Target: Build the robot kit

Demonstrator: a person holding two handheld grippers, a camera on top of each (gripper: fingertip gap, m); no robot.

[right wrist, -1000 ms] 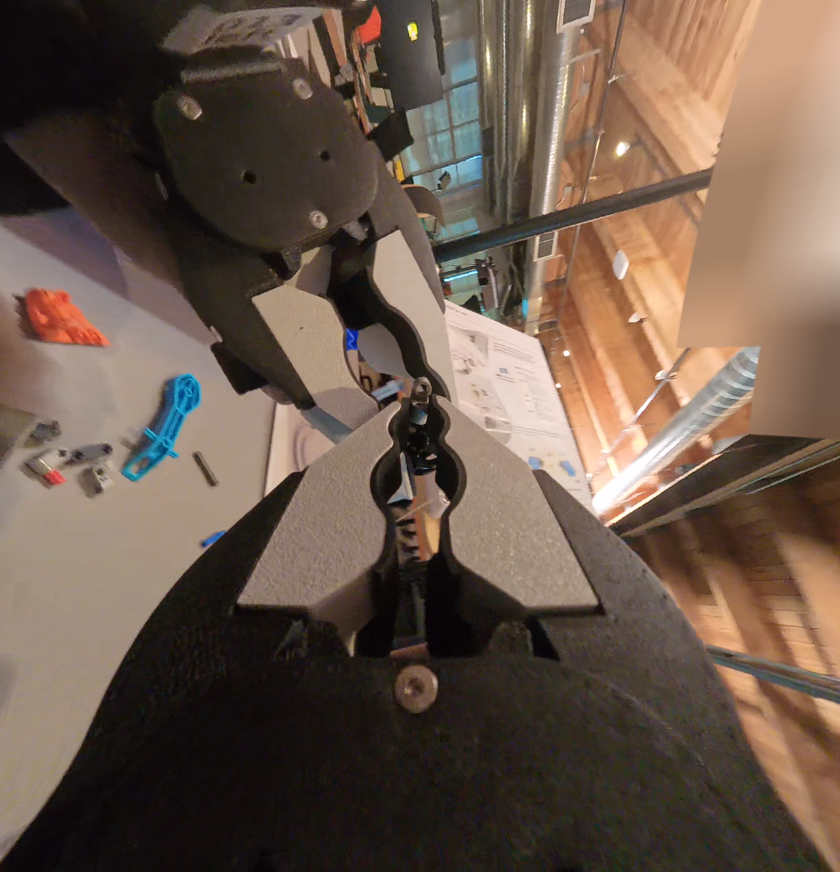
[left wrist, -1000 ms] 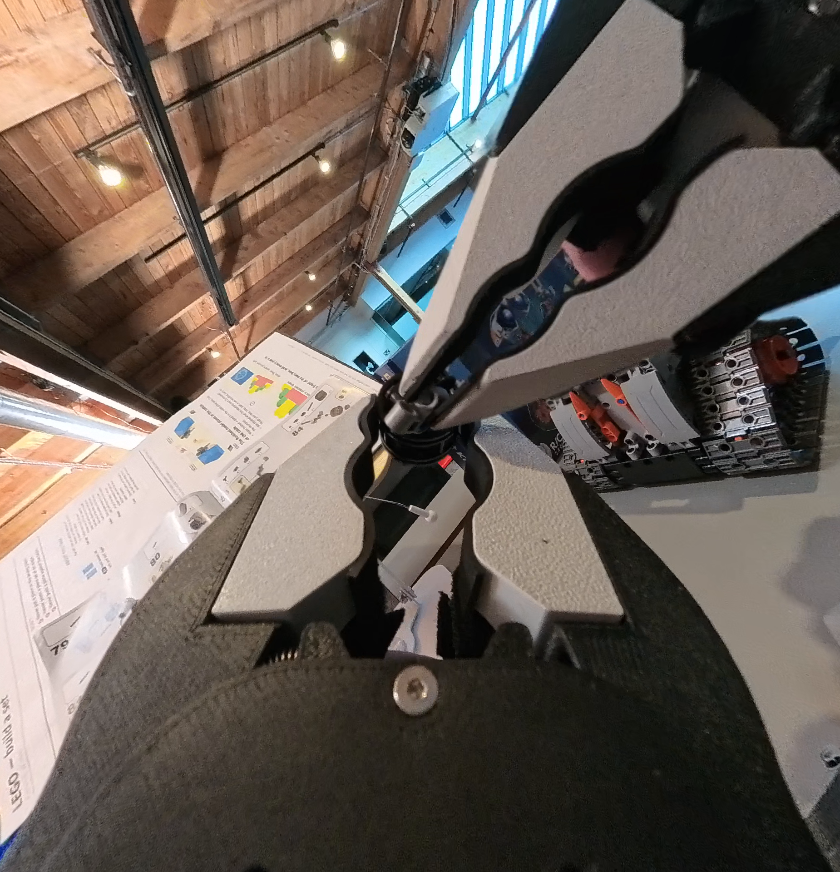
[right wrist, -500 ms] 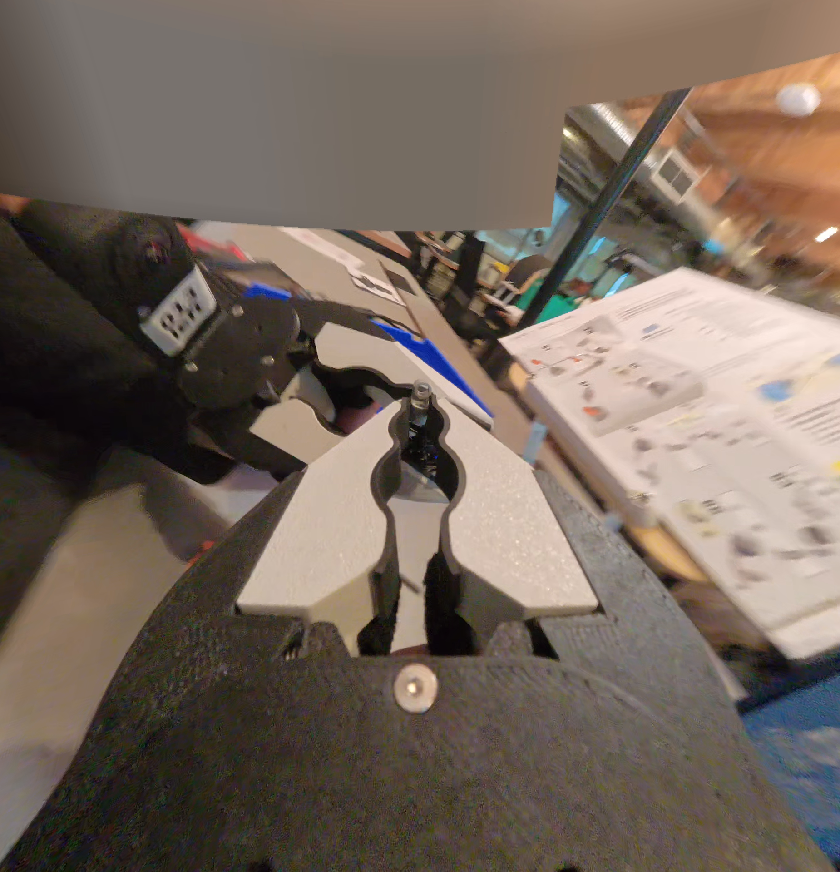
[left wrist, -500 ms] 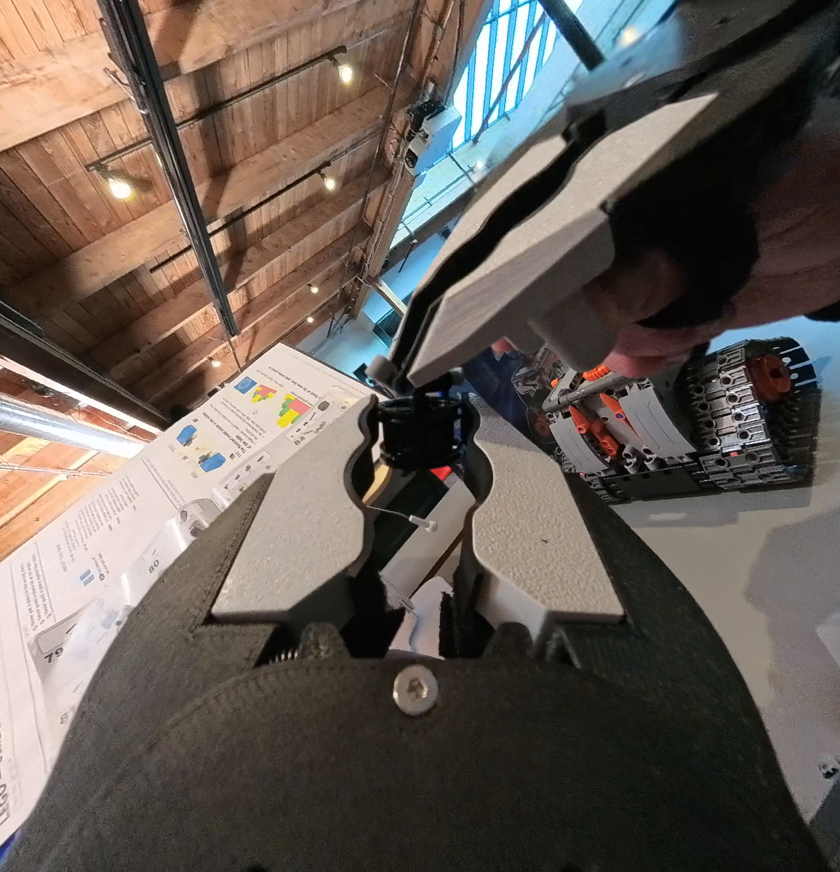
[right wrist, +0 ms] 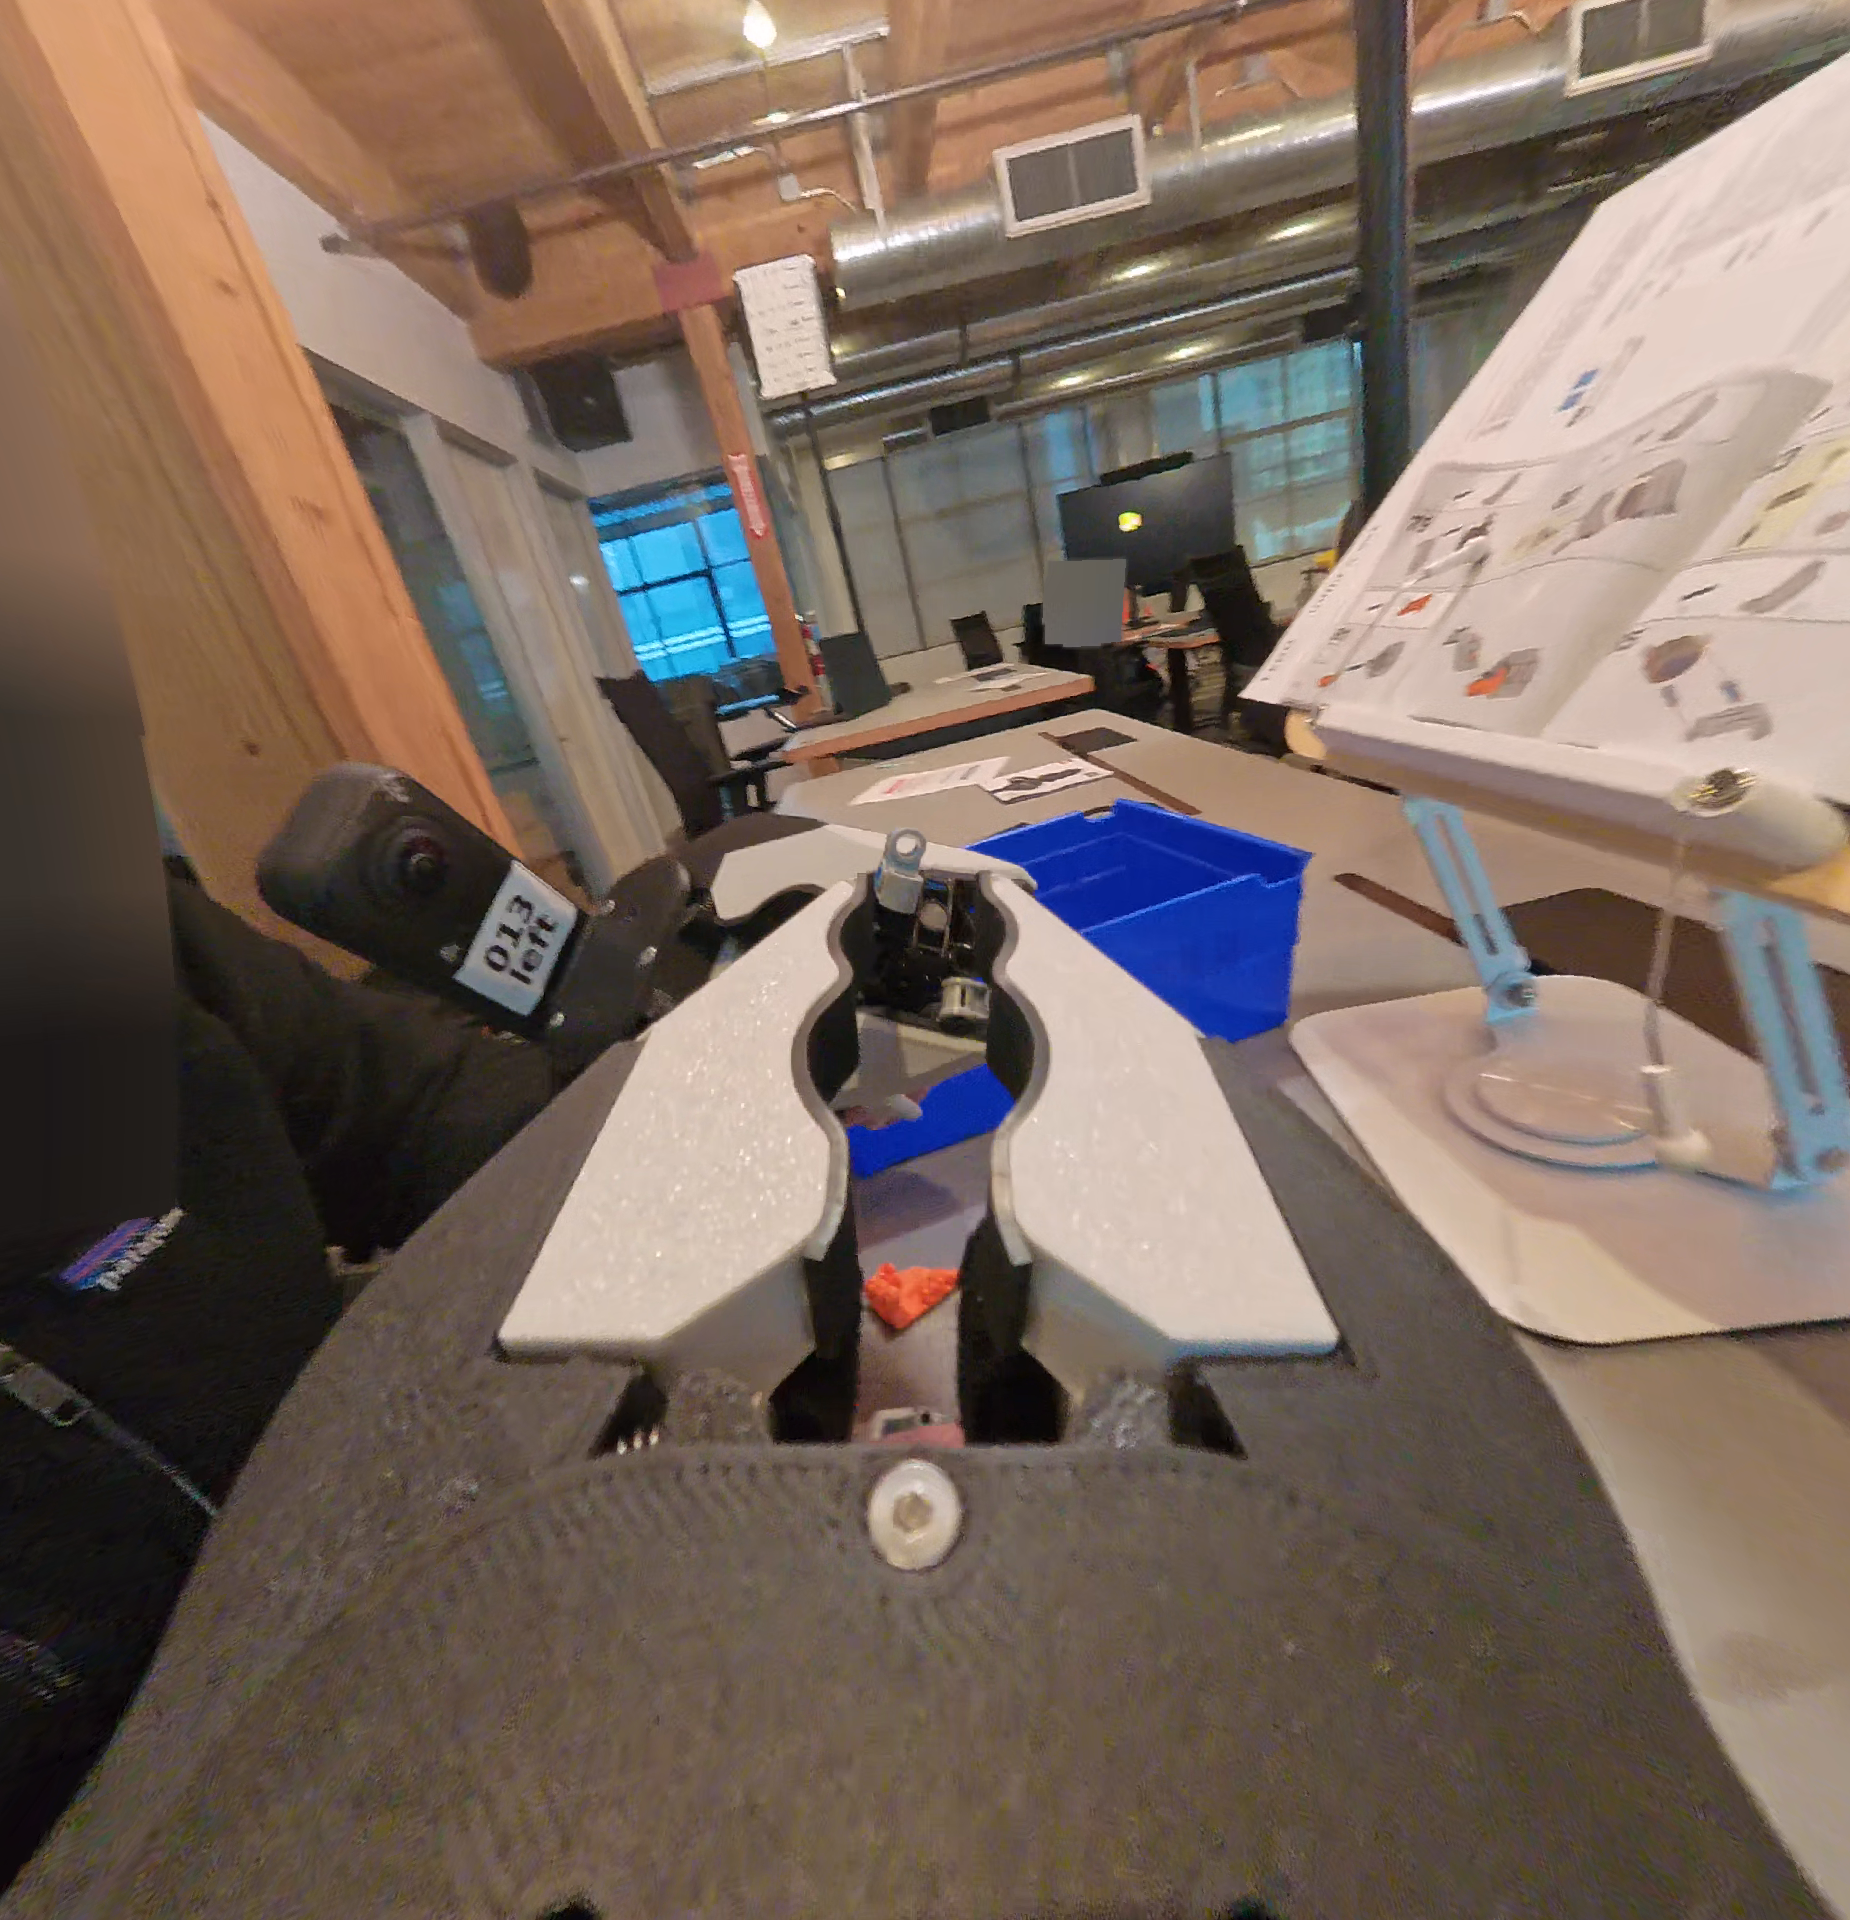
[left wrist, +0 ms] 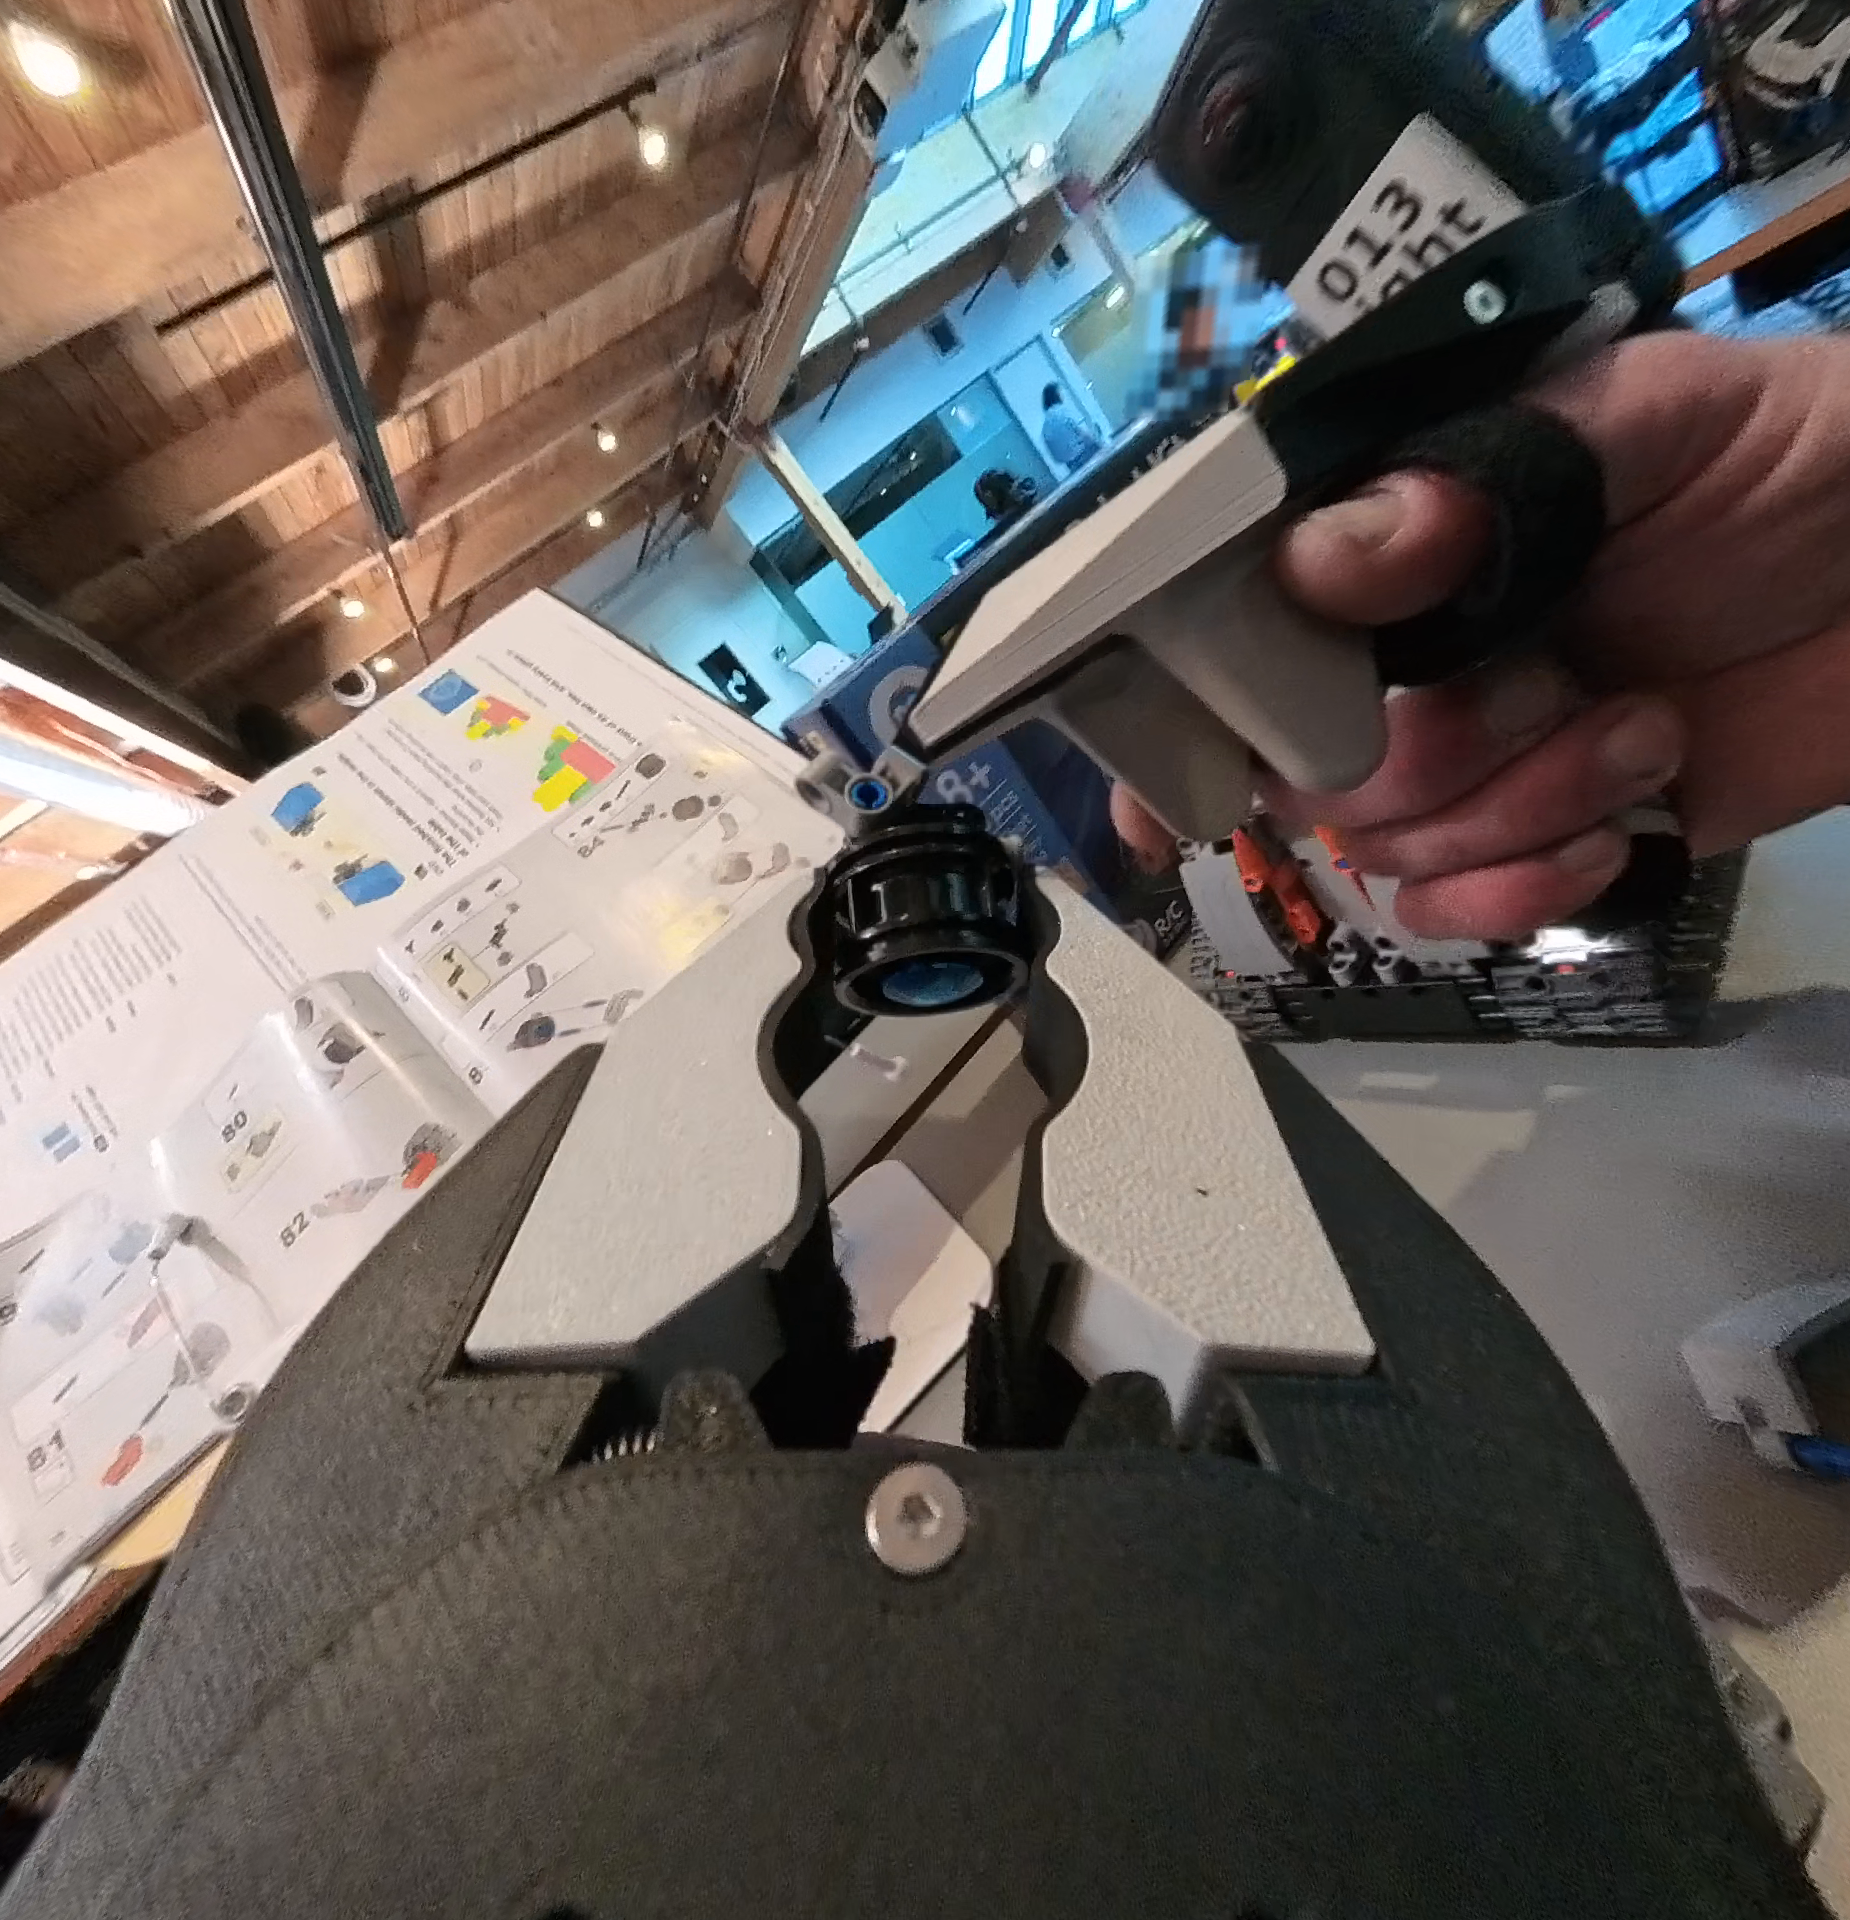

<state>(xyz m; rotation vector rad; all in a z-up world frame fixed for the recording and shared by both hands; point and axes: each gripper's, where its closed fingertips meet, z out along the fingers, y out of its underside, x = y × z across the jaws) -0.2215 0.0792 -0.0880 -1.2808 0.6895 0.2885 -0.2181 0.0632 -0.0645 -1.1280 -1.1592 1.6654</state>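
Observation:
My left gripper [left wrist: 921,906] is shut on a black round wheel-like piece [left wrist: 919,927] with a blue centre, held up off the table. My right gripper [right wrist: 916,883] is shut on a small grey connector [right wrist: 900,864] with a blue pin. In the left wrist view the right gripper [left wrist: 905,743] comes in from the upper right in a person's hand [left wrist: 1627,623], and the connector [left wrist: 856,787] sits right against the top of the black piece. In the right wrist view the black piece [right wrist: 926,935] shows just behind the connector, with the left gripper's body [right wrist: 547,935] at the left.
An open instruction booklet [left wrist: 329,935] rests on a white stand [right wrist: 1586,1101]. A grey and black tracked model [left wrist: 1420,977] stands on the table behind. A blue bin [right wrist: 1160,904] sits beyond my right fingertips. An orange piece [right wrist: 905,1294] lies on the table below. Only a small space, under 4 cm, lies between the two pairs of fingers.
The right gripper has swung from lying across my left fingertips to reaching in from the upper right. Its view has turned from the ceiling to level with the room. Both grips hold.

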